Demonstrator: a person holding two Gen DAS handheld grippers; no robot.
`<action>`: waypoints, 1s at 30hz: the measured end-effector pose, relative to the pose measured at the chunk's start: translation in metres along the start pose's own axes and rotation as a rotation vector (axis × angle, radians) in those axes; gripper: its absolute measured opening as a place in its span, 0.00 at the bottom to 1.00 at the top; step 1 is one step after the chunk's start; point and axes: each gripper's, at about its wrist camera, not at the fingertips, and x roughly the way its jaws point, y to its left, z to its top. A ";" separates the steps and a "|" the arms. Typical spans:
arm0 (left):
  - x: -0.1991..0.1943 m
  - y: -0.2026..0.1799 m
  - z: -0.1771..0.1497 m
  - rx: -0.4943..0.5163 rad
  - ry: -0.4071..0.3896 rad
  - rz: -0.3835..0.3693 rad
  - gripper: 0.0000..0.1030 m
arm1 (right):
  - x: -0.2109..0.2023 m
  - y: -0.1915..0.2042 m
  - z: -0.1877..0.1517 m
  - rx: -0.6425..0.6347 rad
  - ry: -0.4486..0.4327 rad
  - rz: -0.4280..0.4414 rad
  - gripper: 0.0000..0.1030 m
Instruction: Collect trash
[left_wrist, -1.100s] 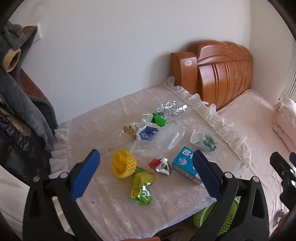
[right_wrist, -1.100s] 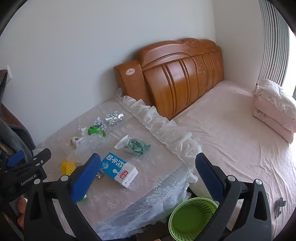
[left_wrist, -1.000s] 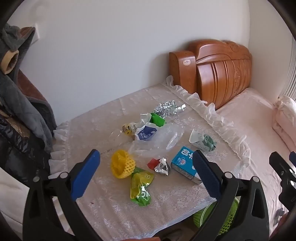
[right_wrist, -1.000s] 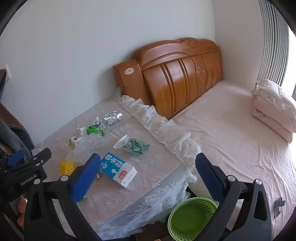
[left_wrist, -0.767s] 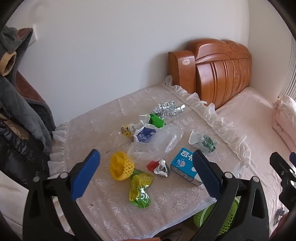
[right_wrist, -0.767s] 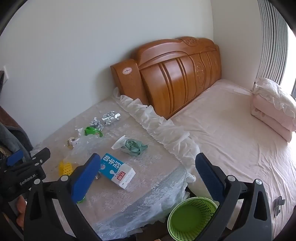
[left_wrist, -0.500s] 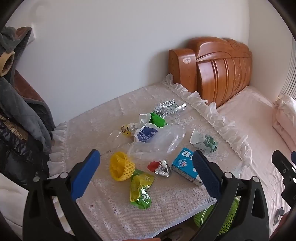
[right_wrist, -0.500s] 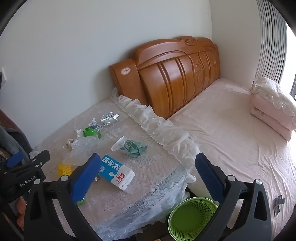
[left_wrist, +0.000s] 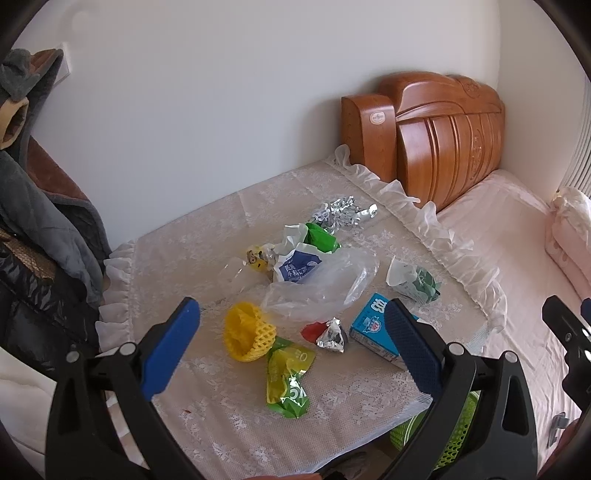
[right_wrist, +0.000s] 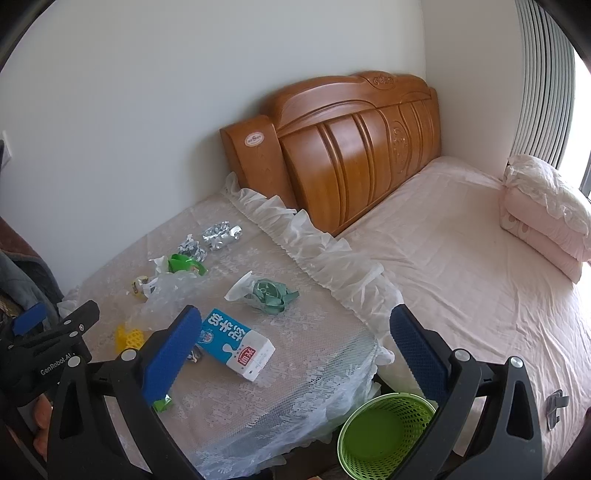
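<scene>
Green mesh wastebasket (right_wrist: 384, 435) waits below the table edge (right_wrist: 295, 398); both the left gripper (left_wrist: 291, 343) and right gripper (right_wrist: 291, 347) hover spread wide, empty, above the milk carton (right_wrist: 236, 343).

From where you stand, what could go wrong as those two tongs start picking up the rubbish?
The clear plastic bag lies over other wrappers, so lifting it could drag them along. The green basket sits on the floor below the table edge, half hidden from the left tongs, so a drop might miss. The milk carton may be too broad for the right tongs, though both stand open.
</scene>
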 end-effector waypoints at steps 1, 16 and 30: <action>0.000 0.000 0.000 -0.001 0.000 -0.001 0.93 | 0.000 0.000 0.001 -0.001 0.001 0.000 0.98; 0.000 0.000 -0.003 0.001 0.006 0.000 0.93 | -0.001 0.004 0.002 -0.004 0.006 -0.002 0.98; 0.002 0.001 -0.003 0.000 0.013 0.000 0.93 | -0.001 0.004 0.001 -0.004 0.008 -0.003 0.98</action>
